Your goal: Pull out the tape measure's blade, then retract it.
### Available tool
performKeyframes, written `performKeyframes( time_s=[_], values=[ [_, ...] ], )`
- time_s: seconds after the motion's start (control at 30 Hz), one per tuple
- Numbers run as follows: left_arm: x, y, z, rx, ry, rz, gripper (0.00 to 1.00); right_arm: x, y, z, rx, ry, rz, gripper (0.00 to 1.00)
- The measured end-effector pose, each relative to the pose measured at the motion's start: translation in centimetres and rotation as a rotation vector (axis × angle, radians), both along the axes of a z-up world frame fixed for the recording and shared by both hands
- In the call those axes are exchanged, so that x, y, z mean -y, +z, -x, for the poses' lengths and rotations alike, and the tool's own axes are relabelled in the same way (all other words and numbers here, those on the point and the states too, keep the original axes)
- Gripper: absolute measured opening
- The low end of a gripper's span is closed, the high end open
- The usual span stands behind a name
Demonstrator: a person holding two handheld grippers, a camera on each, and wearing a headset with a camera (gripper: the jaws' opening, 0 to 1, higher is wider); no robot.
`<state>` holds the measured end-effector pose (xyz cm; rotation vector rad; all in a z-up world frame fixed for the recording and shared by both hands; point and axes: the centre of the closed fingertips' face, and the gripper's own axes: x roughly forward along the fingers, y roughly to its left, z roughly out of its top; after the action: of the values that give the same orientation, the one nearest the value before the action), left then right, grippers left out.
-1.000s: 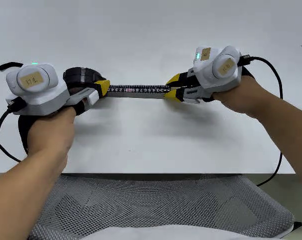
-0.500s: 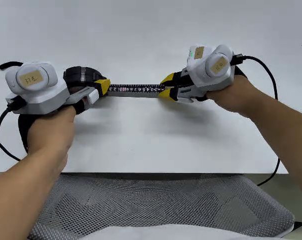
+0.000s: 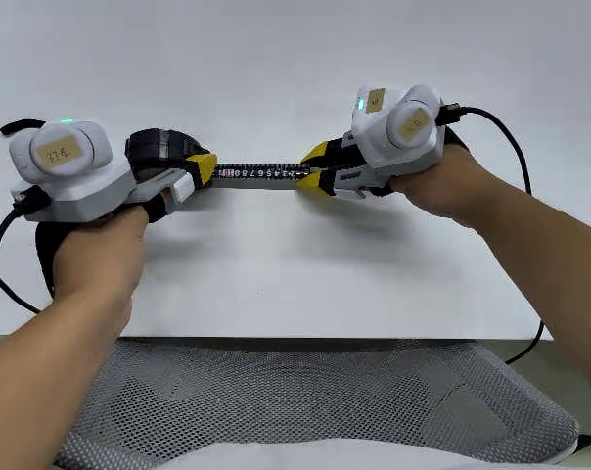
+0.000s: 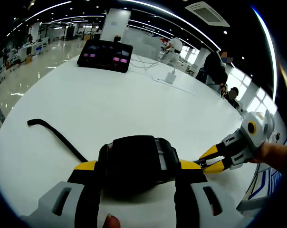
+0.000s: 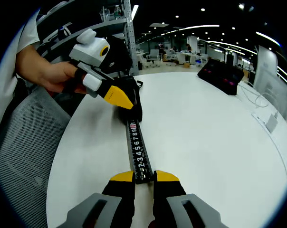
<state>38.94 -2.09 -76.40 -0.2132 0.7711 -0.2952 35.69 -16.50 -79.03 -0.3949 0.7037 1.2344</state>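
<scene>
My left gripper (image 3: 193, 172) is shut on the black tape measure case (image 3: 160, 150), held just above the white table; in the left gripper view the tape measure case (image 4: 138, 161) sits between the yellow-tipped fingers (image 4: 86, 167). A short length of dark numbered blade (image 3: 261, 174) runs from the case to my right gripper (image 3: 312, 168), which is shut on the blade's end. In the right gripper view the blade (image 5: 136, 151) stretches away from my right gripper (image 5: 143, 177) to the case (image 5: 133, 102) under the left gripper (image 5: 116, 97).
The white table (image 3: 295, 264) spreads under both grippers. A black strap (image 4: 55, 136) trails from the case across the table. A dark device (image 4: 105, 54) lies at the far side. A mesh chair (image 3: 305, 401) is below the near edge. Cables (image 3: 516, 147) hang from the grippers.
My right gripper has moved left toward the case with the blade end in it, so the exposed blade is shorter. The left gripper has stayed in place.
</scene>
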Motion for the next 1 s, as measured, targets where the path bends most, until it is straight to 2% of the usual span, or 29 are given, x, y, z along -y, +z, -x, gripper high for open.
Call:
performKeyframes(
  time_s=[1.0],
  values=[
    [-0.1,0.0,-0.1,-0.011,0.001,0.030,0.59,-5.6,0.5,-0.7,-0.002,0.022,-0.061,0.10]
  ],
)
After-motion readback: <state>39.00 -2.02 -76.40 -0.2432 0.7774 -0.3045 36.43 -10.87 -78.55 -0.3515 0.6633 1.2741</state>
